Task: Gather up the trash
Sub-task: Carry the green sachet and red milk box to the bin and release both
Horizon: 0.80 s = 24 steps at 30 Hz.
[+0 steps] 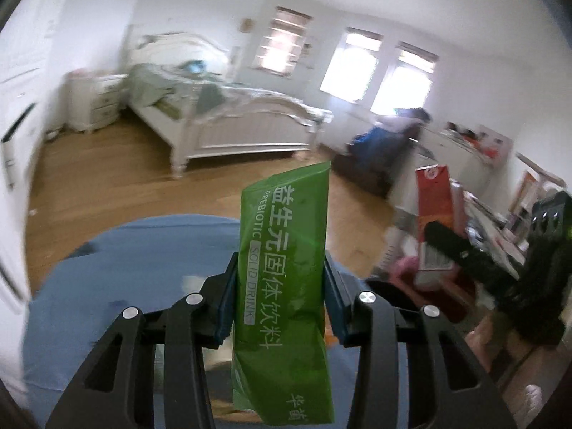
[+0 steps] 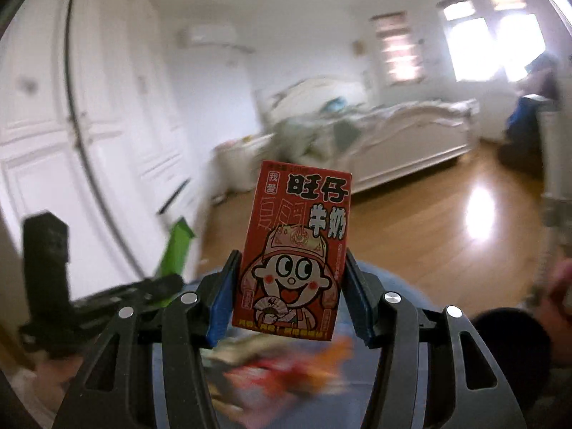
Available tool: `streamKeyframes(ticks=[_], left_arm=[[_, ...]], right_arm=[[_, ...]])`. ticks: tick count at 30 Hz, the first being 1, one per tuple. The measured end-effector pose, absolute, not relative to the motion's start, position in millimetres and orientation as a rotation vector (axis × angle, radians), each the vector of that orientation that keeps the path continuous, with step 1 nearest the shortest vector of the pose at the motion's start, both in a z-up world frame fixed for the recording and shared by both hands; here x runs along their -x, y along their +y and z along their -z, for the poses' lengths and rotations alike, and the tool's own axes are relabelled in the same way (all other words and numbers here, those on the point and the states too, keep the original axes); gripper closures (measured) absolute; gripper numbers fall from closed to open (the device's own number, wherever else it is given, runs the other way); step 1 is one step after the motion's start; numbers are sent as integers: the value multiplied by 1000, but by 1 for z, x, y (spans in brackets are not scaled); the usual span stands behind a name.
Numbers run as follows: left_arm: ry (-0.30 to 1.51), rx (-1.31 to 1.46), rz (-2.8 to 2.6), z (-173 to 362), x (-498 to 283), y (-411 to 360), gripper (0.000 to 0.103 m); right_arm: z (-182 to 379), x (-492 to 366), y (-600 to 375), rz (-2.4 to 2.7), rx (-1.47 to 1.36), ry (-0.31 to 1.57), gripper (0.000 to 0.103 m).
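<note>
My left gripper (image 1: pixel 280 286) is shut on a green drink-powder packet (image 1: pixel 282 286) and holds it upright above a blue bin bag (image 1: pixel 125 279). My right gripper (image 2: pixel 289 286) is shut on a red milk carton (image 2: pixel 293 250) with a cartoon face, above the same blue bag (image 2: pixel 393 286), where blurred colourful wrappers (image 2: pixel 279 364) lie inside. The right gripper and its red carton (image 1: pixel 434 214) show at the right of the left wrist view. The left gripper (image 2: pixel 107 296) and the green packet (image 2: pixel 175 250) show at the left of the right wrist view.
A white bed (image 1: pixel 228 121) stands across the wooden floor (image 1: pixel 107 175), with a white nightstand (image 1: pixel 94 100) beside it. White wardrobe doors (image 2: pixel 71 125) are at the left. A cluttered shelf (image 1: pixel 500 221) is at the right. Bright windows (image 1: pixel 379 71) are behind.
</note>
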<state>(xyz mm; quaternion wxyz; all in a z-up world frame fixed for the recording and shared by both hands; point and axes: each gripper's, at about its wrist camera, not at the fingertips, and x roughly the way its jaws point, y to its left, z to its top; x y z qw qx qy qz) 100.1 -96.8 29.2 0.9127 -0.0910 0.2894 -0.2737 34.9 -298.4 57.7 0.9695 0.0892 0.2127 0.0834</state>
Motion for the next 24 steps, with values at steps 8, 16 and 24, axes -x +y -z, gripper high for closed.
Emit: streamKeyframes(ticks=[8,16,24], left_arm=[[678,171,775,-13,-108,-203,61],[797,154,905,23,-125,-306,61],[908,122,935,64,-140,-359,61]], right_arm=[[-13,14,-415,92,-199,440,48],[43,30,-486,220,-282,491,48],[90,25,-524,269,-330,548,48]])
